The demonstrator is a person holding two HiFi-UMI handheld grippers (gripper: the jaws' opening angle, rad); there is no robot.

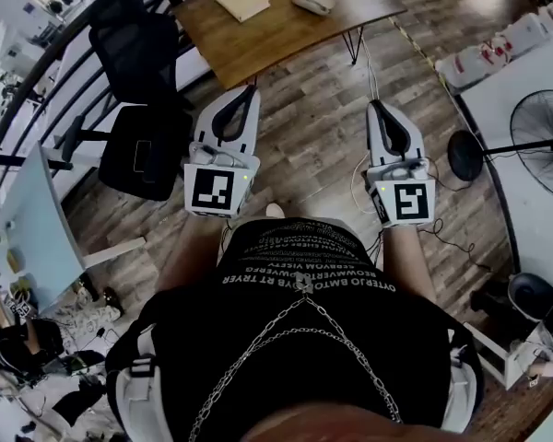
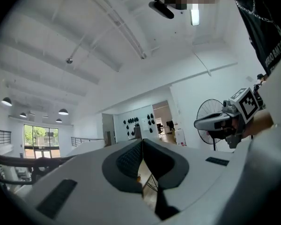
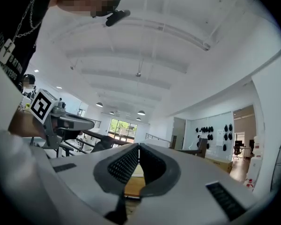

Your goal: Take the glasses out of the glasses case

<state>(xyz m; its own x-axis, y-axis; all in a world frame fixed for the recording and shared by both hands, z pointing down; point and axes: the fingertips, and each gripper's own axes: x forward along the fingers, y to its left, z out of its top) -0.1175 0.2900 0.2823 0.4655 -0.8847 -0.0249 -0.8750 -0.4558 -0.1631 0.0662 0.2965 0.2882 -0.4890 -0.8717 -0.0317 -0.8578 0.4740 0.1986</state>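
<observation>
Head view steeply down, gripper views level

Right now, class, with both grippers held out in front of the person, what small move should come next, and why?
Probably a step toward the wooden table, carrying both grippers forward. The left gripper and right gripper are shut, empty and level above the floor, while what looks like the glasses case lies on that table, well beyond the jaws.
</observation>
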